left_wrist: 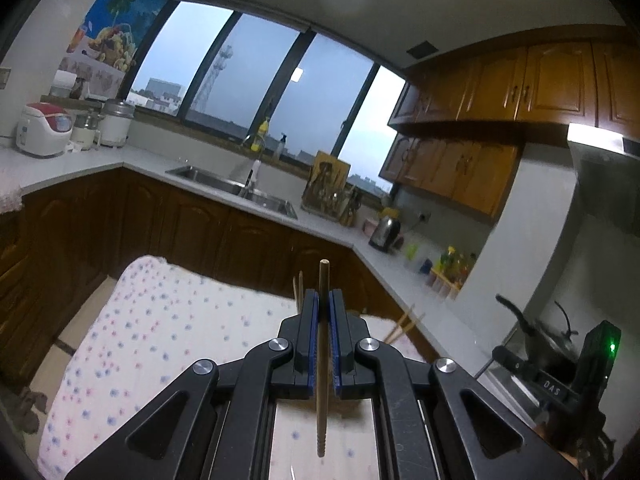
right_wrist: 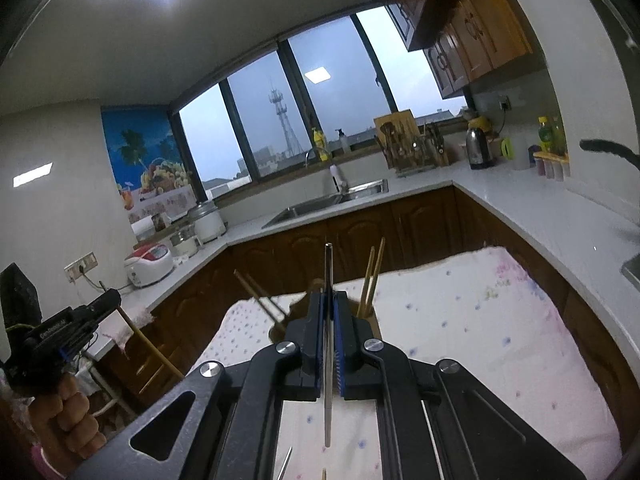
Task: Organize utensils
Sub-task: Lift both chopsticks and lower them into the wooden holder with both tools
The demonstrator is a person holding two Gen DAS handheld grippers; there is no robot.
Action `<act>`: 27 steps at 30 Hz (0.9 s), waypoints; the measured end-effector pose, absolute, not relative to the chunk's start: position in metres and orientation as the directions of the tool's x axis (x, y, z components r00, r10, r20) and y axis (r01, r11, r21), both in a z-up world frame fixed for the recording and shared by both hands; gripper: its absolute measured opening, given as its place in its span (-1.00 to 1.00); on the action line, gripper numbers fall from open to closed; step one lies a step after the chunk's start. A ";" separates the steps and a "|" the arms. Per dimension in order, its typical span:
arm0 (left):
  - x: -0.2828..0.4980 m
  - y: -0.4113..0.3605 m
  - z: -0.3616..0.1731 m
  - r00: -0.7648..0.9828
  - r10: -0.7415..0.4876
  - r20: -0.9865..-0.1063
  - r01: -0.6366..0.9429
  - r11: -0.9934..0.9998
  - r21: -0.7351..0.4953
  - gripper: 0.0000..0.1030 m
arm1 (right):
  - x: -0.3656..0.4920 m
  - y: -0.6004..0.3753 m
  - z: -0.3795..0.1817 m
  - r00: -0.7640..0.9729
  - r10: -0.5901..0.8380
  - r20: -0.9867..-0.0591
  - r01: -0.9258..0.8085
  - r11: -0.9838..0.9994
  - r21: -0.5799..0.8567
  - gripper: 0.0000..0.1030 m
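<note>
My left gripper (left_wrist: 323, 298) is shut on a wooden chopstick (left_wrist: 322, 360) that stands upright between its blue pads, above a table with a flowered cloth (left_wrist: 160, 340). My right gripper (right_wrist: 328, 300) is shut on a thin metal chopstick (right_wrist: 328, 340), also upright. Just beyond the fingers a brown holder (right_wrist: 294, 310), mostly hidden, has several wooden chopsticks (right_wrist: 372, 280) sticking out; their tips show in the left wrist view (left_wrist: 298, 286). The left gripper (right_wrist: 76, 320) and the hand holding it appear at the left of the right wrist view. The right gripper (left_wrist: 576, 380) shows at the lower right of the left wrist view.
A white counter (right_wrist: 540, 216) runs around the kitchen with a sink (right_wrist: 332, 200), rice cookers (right_wrist: 150, 264), a kettle (right_wrist: 478, 148), a utensil rack (right_wrist: 412, 144) and bottles (right_wrist: 550, 132). A wooden chair (right_wrist: 148, 352) stands left of the table. Metal and wooden tips (right_wrist: 286, 464) lie on the cloth.
</note>
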State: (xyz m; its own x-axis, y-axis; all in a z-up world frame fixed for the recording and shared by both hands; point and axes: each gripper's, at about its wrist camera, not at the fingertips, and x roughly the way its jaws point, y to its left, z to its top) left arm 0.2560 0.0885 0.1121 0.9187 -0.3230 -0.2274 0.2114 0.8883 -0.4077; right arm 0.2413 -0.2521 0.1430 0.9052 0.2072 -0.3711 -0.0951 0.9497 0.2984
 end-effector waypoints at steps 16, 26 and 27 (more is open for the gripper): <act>0.376 0.063 0.087 0.953 -0.267 -0.140 0.187 0.887 -0.423 -0.94 | 0.311 -0.251 0.151 0.962 0.120 -0.244 -0.054 0.964 0.262 -0.91; 0.417 0.026 0.020 0.951 -0.225 -0.212 0.124 0.906 -0.405 -0.94 | 0.335 -0.248 0.106 0.947 0.097 -0.305 -0.017 0.967 0.254 -0.91; 0.419 0.024 0.019 0.949 -0.226 -0.218 0.124 0.908 -0.400 -0.94 | 0.337 -0.249 0.101 0.944 0.098 -0.314 -0.014 0.966 0.259 -0.91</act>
